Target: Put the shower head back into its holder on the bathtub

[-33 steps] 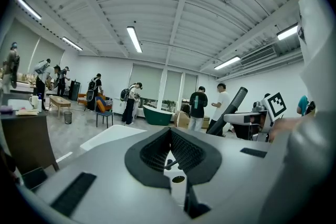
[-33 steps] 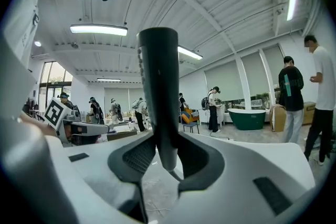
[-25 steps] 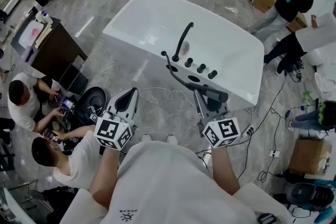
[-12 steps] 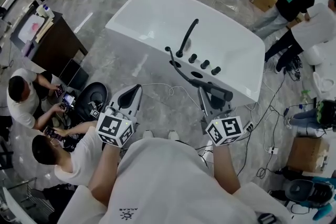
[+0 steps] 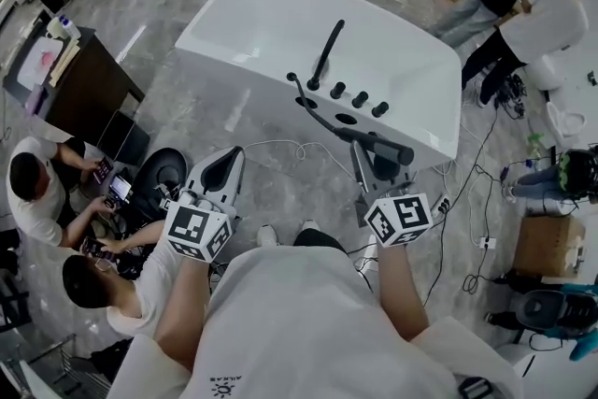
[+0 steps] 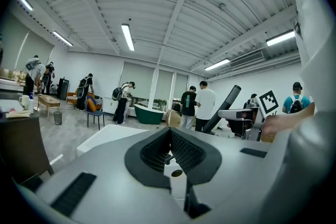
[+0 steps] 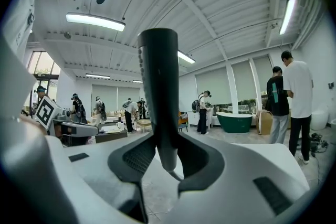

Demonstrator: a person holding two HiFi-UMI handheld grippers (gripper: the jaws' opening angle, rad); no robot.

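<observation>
Stock as I see it from my station, largest first.

1. Floor (image 5: 234, 131): grey and polished, with cables trailing at the right of the head view.
2. Bathtub (image 5: 252, 23): white, upper centre of the head view, set at a slant, with its fittings along the lower right rim.
3. People: two sit at the lower left (image 5: 37, 187) and two stand at the upper right (image 5: 528, 9).
4. Surface (image 5: 79, 84): dark, at the left edge, carrying small items I cannot identify.
5. Left tongs (image 5: 224, 171): lower left of centre, over the floor, with the marker cube (image 5: 198, 232) behind them. In the left gripper view the left tongs (image 6: 169, 131) have their tips pressed together, with nothing between them.
6. Right tongs (image 5: 374, 168): lower right of centre, with their cube (image 5: 399, 220) behind them. In the right gripper view the right tongs (image 7: 167, 145) are pinching the shower head (image 7: 158, 86), which rises upright through the middle of the frame.
7. Shower head (image 5: 378, 145): a dark wand lying across the tub's near wall in the head view, just below the knobs and off the rim.
8. Hose (image 5: 313, 112): dark and thin, curving from the rim down to the wand.
9. Spout (image 5: 327, 51): a dark, slim arm leaning out over the basin.
10. Knobs (image 5: 358, 98): four in a row on the rim, all dark.
11. Opening (image 5: 346, 118): a dark oval on the rim, just below the knobs and near the wand's left end.
</observation>
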